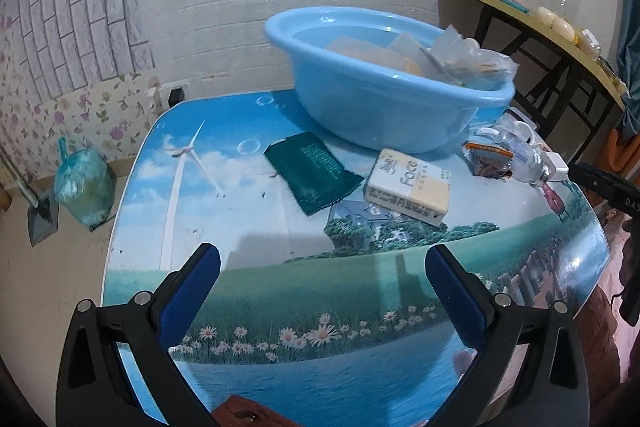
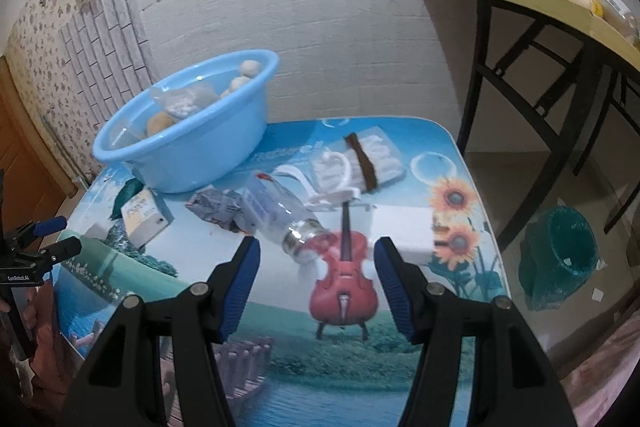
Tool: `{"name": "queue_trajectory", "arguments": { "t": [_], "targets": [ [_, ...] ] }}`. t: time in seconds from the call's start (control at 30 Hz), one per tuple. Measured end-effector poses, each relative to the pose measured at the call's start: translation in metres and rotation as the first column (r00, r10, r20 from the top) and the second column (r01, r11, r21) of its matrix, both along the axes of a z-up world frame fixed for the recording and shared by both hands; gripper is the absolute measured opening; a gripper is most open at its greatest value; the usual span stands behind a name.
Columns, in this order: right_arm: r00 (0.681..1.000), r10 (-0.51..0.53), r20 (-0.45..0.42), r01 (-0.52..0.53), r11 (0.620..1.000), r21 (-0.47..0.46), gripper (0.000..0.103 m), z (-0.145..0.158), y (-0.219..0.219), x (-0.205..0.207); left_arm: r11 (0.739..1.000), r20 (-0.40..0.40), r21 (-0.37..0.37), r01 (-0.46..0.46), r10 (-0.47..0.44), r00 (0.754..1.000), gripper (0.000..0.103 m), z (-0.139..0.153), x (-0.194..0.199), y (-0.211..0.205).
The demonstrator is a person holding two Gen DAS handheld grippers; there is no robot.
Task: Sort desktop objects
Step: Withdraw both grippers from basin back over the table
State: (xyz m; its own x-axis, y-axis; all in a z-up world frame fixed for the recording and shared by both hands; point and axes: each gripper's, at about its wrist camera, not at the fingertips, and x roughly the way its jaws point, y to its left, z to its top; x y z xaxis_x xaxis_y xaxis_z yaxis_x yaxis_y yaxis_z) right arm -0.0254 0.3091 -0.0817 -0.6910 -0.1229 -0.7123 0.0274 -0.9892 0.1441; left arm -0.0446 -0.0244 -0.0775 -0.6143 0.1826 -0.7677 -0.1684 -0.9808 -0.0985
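A light blue basin (image 1: 384,95) (image 2: 188,131) holding several packets and round items stands at the back of the printed table (image 1: 280,291). In front of it lie a dark green packet (image 1: 314,171), a cream tissue pack (image 1: 408,187) (image 2: 144,221), a crumpled wrapper (image 1: 486,159) (image 2: 218,211) and a clear plastic bottle (image 1: 524,159) (image 2: 284,223) on its side. My left gripper (image 1: 322,259) hovers open over bare tabletop, short of the green packet. My right gripper (image 2: 316,253) is open, its jaws just short of the bottle's mouth. A white cable (image 2: 332,183) and a clear bag (image 2: 372,159) lie behind the bottle.
A green trash bag (image 1: 82,187) and a dustpan (image 1: 40,219) sit on the floor at left. A wooden side table (image 2: 560,11) with clutter stands at right, with a teal bin (image 2: 560,259) on the floor below it. The other gripper (image 2: 40,243) shows at the left edge.
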Motion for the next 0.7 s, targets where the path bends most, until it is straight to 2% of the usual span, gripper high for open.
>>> {"name": "queue_trajectory", "arguments": {
  "t": [0.43,0.57,0.7],
  "targets": [
    [0.995,-0.098,0.025,0.098,0.995,0.012,0.059,-0.007,0.021,0.001,0.999,0.046,0.035,-0.029,0.028,0.999,0.103,-0.010,-0.007,-0.010],
    [0.993,-0.117,0.031,0.117,0.993,0.019,0.059,-0.009,0.024,-0.001,0.999,0.040,0.017,-0.041,0.041,0.998,0.103,-0.011,-0.014,-0.010],
    [0.989,-0.145,0.021,0.143,0.986,0.087,0.059,-0.010,0.023,-0.004,0.998,0.050,0.017,-0.054,0.053,0.997,0.103,-0.014,-0.027,-0.010]
  ]
}}
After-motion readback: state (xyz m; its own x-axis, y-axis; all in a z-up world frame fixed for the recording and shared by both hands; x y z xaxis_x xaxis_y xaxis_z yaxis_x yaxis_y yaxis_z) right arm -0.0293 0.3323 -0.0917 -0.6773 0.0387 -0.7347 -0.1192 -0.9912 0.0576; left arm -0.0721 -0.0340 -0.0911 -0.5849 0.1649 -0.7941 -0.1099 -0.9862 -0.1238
